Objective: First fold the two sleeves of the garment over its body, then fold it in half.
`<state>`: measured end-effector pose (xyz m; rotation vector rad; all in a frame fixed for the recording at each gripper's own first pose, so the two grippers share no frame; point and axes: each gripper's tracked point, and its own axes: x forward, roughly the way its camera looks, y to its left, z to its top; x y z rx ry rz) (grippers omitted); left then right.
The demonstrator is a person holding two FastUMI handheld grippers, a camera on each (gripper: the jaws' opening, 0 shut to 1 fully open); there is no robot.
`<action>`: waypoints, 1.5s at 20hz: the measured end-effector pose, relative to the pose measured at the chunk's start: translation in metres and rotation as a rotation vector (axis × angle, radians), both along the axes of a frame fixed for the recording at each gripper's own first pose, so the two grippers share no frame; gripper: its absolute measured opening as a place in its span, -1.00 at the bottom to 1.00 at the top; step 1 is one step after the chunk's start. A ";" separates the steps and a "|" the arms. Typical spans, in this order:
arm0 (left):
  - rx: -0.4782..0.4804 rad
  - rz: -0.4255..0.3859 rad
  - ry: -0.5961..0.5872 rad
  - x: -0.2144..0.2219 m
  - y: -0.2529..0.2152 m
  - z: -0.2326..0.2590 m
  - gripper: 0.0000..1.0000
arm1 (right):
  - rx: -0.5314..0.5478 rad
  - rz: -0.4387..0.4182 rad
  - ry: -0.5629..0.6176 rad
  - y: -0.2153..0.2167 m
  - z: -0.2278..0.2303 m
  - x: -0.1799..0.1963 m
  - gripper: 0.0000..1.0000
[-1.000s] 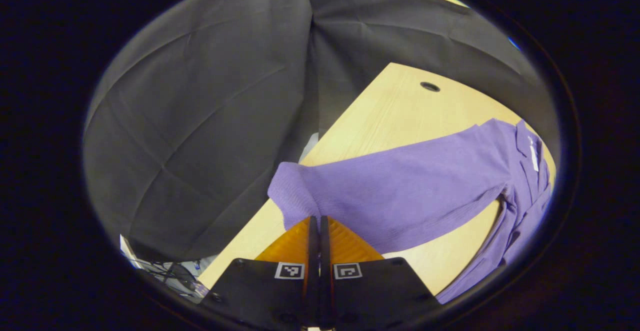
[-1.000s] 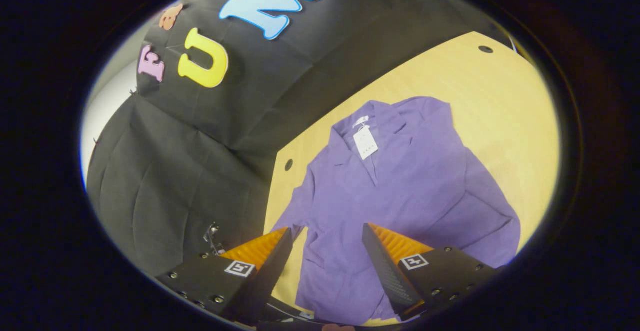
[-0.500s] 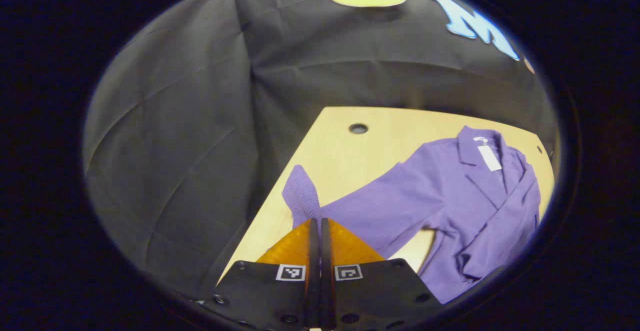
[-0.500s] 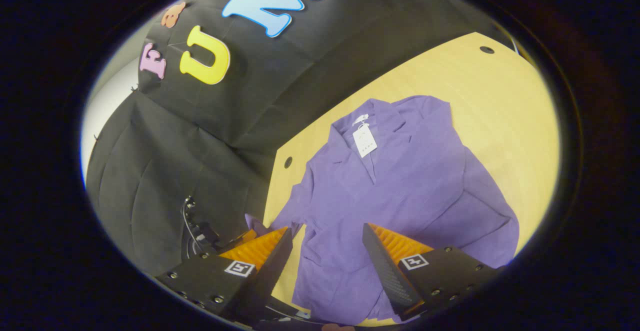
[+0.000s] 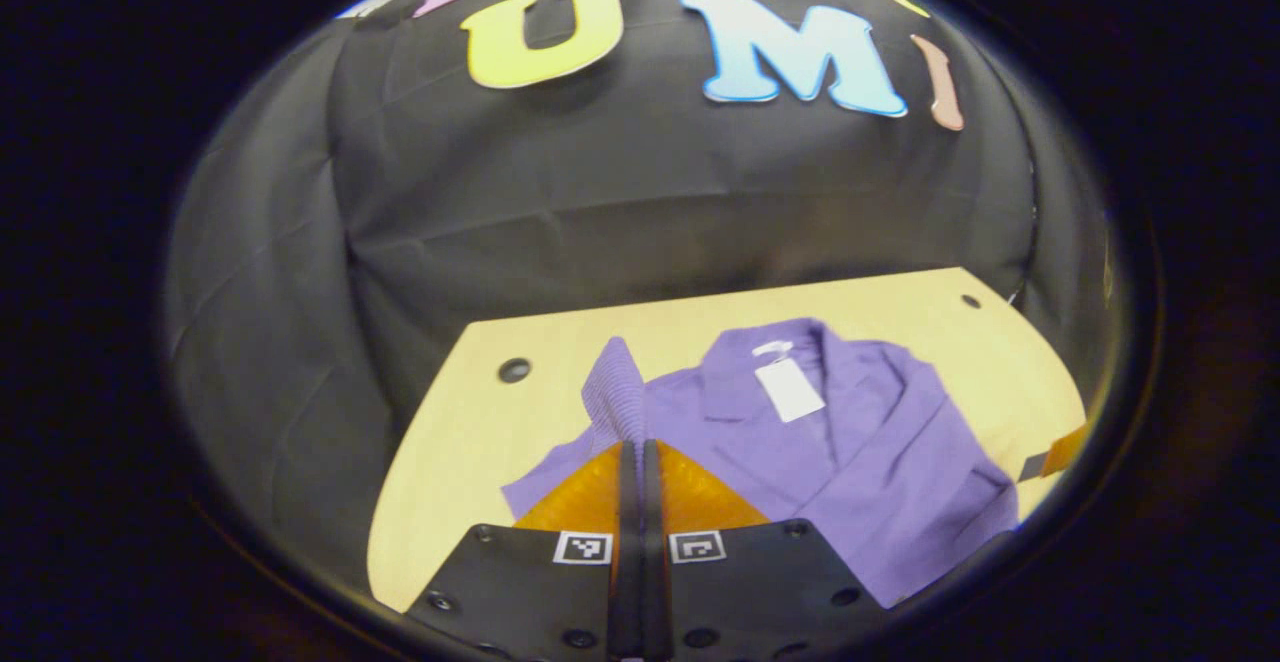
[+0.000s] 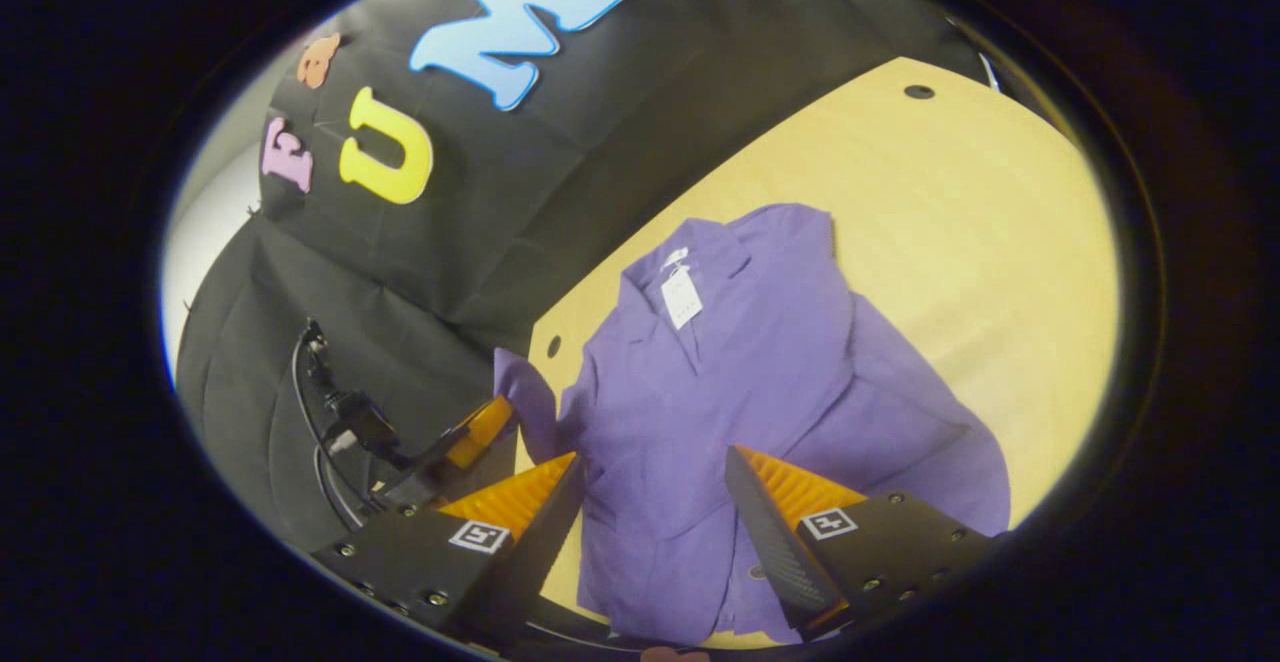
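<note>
While the purple garment (image 6: 760, 392) lies flat on the wooden table (image 6: 980, 212), its long axis runs from the collar at 11 o'clock to the hem at 5 o'clock in the right gripper view. My left gripper (image 5: 632, 447) pinches 1 sleeve (image 5: 612, 392), whose cuff stands up at 12 o'clock from my fingers. My right gripper (image 6: 655, 472) hangs spread over the hem.

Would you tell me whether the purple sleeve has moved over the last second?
Yes. The left gripper, shut on the sleeve, carried it inward from the table edge toward the collar tag.
</note>
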<state>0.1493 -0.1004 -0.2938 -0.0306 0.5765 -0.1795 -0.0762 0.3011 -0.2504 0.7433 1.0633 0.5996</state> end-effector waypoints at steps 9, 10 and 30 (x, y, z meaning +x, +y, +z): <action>-0.079 -0.277 -0.026 0.015 -0.191 0.026 -0.87 | -0.040 -0.180 0.038 -0.095 -0.014 0.006 0.81; -0.080 -0.304 -0.022 0.014 -0.209 0.025 -0.87 | -0.047 -0.201 0.035 -0.107 -0.014 0.007 0.81; -0.090 -0.407 0.098 -0.024 -0.297 -0.031 1.00 | -0.206 -0.386 -0.106 -0.237 0.029 -0.029 0.80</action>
